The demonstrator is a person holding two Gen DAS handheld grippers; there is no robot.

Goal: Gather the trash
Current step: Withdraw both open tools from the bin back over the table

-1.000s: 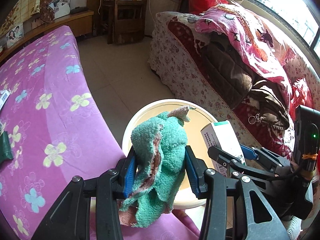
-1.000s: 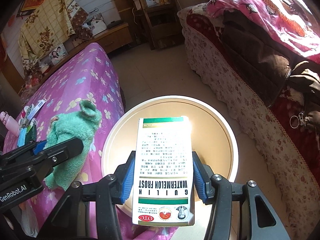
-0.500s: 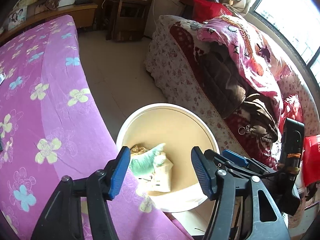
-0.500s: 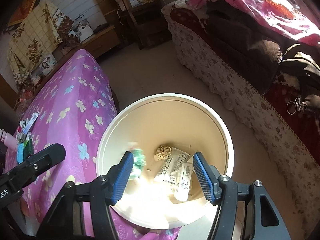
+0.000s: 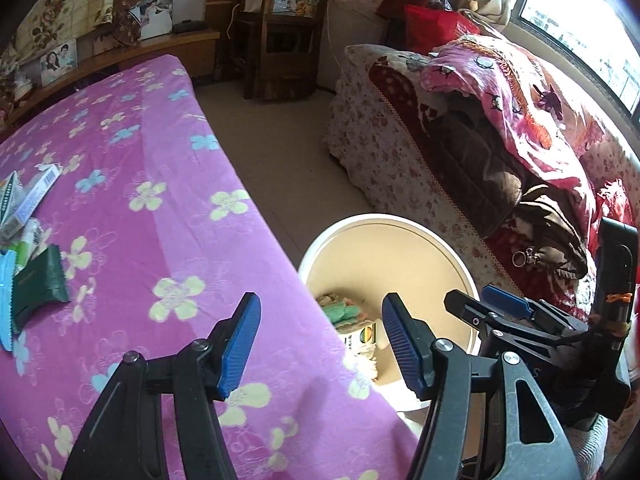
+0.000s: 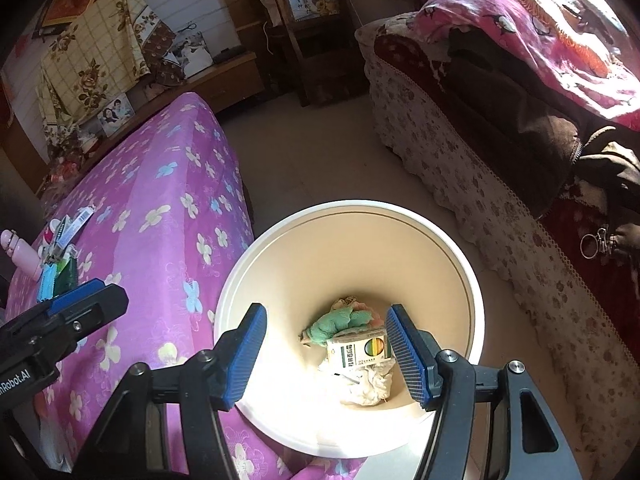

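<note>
Hovering between drops | left gripper (image 5: 320, 344) jaws wide, empty, over the table edge beside the bin (image 6: 256, 264) | right gripper (image 6: 326, 354) jaws wide, empty, above the bin | green cloth (image 6: 336, 324) and medicine box (image 6: 358, 350) inside the bin | next, probably: fetch the packets (image 5: 36, 276) on the table (image 5: 160, 240), well left of the bin

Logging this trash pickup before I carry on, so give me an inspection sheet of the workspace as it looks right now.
Surface: purple floral tablecloth, no spills seen.
Job's things: green rag and medicine box lie in the white bin on crumpled paper.
Clutter: dark green packet, small boxes and tubes at the table's left edge.
Grippers: left gripper and right gripper both open, empty.
Cables: white cord by the wooden shelf.
Surroundings: sofa piled with blankets, tiled floor.
</note>
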